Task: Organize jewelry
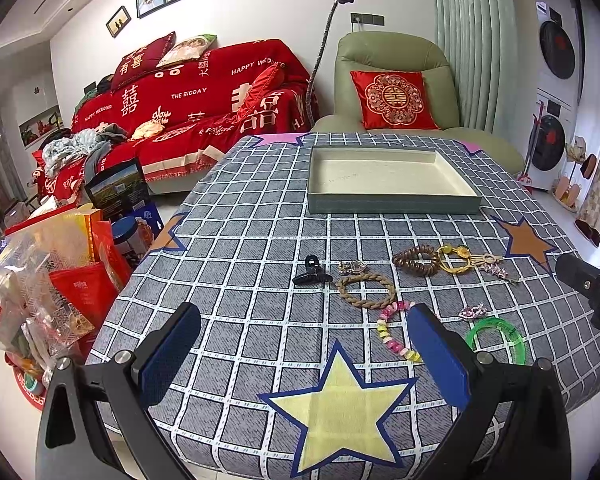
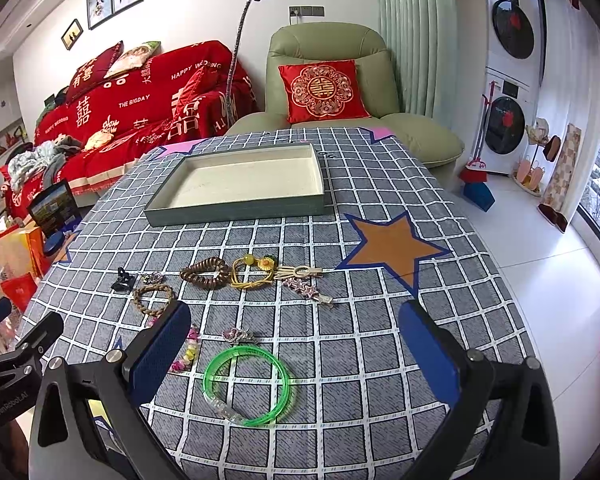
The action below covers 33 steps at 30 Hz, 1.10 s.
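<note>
Jewelry lies loose on the checked tablecloth: a black hair claw (image 1: 310, 270), a braided tan bracelet (image 1: 365, 289), a brown coil hair tie (image 1: 416, 260), a yellow cord bracelet (image 1: 456, 260), a pastel bead bracelet (image 1: 392, 334), a pink brooch (image 2: 239, 335) and a green bangle (image 2: 247, 385). An empty grey tray (image 1: 392, 203) with a cream lining stands at the far side. My left gripper (image 1: 304, 334) is open and empty above the table's near edge. My right gripper (image 2: 296, 334) is open and empty, with the green bangle between and below its fingers.
A red-covered sofa (image 1: 196, 104) and a green armchair (image 1: 396, 84) stand beyond the table. Bags and boxes (image 1: 56, 280) are stacked on the floor at the table's left. Stacked washing machines (image 2: 508, 108) stand at the right wall.
</note>
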Tool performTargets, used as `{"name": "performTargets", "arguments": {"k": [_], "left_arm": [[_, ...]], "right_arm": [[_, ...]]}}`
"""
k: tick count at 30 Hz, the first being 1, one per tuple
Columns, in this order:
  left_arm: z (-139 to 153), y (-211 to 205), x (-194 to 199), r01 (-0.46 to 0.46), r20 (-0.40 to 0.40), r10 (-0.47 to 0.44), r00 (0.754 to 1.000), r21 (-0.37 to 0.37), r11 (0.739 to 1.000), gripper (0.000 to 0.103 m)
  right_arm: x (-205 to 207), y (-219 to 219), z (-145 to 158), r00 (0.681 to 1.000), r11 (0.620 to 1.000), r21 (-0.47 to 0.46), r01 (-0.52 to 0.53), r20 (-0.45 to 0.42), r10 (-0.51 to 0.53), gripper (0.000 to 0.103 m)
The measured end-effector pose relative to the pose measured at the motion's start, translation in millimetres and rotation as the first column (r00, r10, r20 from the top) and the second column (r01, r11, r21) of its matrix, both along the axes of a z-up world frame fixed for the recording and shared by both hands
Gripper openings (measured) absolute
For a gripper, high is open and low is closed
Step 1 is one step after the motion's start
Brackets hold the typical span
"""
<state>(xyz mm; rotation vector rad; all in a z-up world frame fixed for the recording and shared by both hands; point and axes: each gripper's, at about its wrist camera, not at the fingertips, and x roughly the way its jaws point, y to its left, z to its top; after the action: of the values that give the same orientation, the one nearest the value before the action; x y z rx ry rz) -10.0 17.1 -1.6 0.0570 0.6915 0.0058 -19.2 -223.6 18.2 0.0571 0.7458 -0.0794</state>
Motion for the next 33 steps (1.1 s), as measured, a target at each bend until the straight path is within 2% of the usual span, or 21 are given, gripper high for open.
{"name": "performTargets", "arguments": {"k": [16,24,29,33], "left_arm": [[0,0,0,0.001,-0.002,-0.001,1.000,0.000,1.000,0.103],[-13,-6,0,0.005,-0.025,-0.005,1.000,-0.001,1.000,0.103],[-21,-8,10,0.040,-0.071,-0.041,0.997,-0.010,0.999,0.103],[-30,-11,19,0.069,-0.135,-0.077,0.988,-0.065,0.995,0.103]], "right_arm": [[0,0,0,1.000,1.000,0.003,0.001,-0.002,-0.001,0.103],[-1,-1,-3,1.000,1.000,-0.007,0.016,0.011,-0.016,0.103],[5,-14,-8,0.999,0.998,0.055,0.029,-0.018,-0.028,0.103],[9,-22,-15,0.998,0.996,0.086,0.012,-0.064,-0.006,0.103]]}}
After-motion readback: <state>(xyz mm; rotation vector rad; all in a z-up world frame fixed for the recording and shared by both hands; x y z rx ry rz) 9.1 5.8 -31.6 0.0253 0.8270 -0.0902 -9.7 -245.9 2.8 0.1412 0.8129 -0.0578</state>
